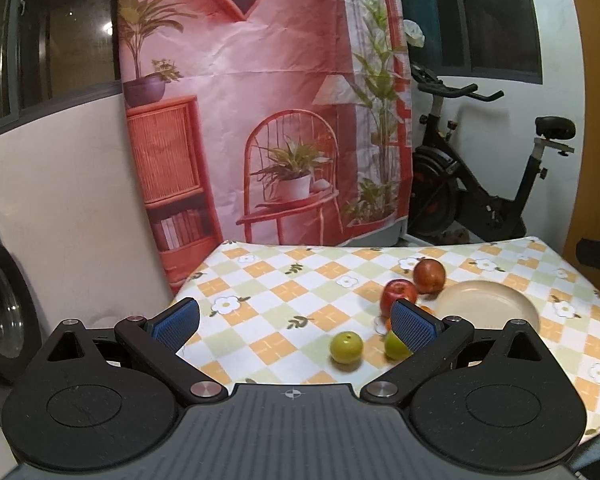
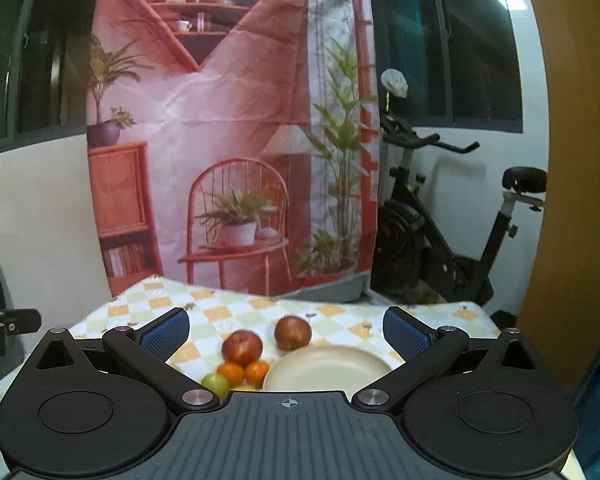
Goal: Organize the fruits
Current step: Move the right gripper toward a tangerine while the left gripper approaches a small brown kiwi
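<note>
Left wrist view: left gripper [image 1: 296,326] had its jaws spread wide, nothing between the blue pads [image 1: 176,322]. It hung above the checked tablecloth [image 1: 284,292]. One green fruit [image 1: 346,347] sat on the cloth inside the gap, nearer the right-hand pad but not touching it. A second green fruit [image 1: 395,346] was partly hidden behind that pad. Red apple [image 1: 398,294] and darker apple [image 1: 429,276] lay just beyond the same pad, touching each other, beside the beige plate [image 1: 487,300]. Plate held no fruit.

Right wrist view: right gripper [image 2: 286,334] was also wide open and empty. Both apples [image 2: 242,347] [image 2: 292,333], two oranges [image 2: 231,373] [image 2: 257,372] and a green fruit [image 2: 216,385] showed between the fingers, well below them on the table, clustered left of the plate [image 2: 327,368].
</note>
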### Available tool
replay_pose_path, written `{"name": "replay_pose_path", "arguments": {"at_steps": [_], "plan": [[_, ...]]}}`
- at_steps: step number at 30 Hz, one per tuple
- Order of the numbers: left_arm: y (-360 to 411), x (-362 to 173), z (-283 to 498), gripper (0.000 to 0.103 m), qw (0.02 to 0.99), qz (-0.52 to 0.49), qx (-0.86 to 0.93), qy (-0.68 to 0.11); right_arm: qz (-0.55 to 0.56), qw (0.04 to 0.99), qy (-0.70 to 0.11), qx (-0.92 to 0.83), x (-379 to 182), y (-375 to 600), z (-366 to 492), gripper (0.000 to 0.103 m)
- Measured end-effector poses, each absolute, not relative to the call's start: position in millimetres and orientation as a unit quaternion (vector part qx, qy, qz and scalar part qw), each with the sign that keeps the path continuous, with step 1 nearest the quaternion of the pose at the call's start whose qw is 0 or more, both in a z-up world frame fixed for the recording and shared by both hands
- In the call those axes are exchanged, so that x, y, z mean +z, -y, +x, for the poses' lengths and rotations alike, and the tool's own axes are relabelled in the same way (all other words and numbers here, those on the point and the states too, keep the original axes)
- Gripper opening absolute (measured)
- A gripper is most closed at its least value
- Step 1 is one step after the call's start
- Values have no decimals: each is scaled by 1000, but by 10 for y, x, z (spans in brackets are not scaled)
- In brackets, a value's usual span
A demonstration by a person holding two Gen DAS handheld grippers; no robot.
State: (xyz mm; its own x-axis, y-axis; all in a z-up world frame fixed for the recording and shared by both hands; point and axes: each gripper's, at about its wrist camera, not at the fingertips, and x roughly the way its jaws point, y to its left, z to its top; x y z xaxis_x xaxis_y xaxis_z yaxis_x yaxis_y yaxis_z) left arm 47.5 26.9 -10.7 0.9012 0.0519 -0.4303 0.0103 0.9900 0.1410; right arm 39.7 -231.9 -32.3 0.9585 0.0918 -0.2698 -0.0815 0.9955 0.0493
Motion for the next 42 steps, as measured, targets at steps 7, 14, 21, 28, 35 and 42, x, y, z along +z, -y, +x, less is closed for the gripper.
{"name": "replay_pose_path", "arguments": {"at_steps": [7, 14, 21, 28, 35, 42], "plan": [[-197, -251, 889, 95, 964, 110, -30, -241, 44, 986, -136, 82, -554, 2306, 888, 103], [-210, -485, 1233, 92, 962, 102, -43, -249, 82, 983, -147, 76, -908, 2338, 1289, 103], [-311, -792, 1571, 88, 954, 56, -62, -288, 74, 978, -183, 74, -1371, 2358, 1472, 103], [-343, -1036, 1669, 88, 946, 13, -91, -312, 52, 971, -211, 97, -1675, 2303, 1507, 103], [-270, -1180, 1661, 91, 940, 7, -91, -329, 21, 968, -216, 124, -1766, 2201, 1408, 103], [-191, -1237, 1549, 91, 948, 37, -71, -307, 32, 966, -228, 120, -1809, 2261, 1372, 103]]}}
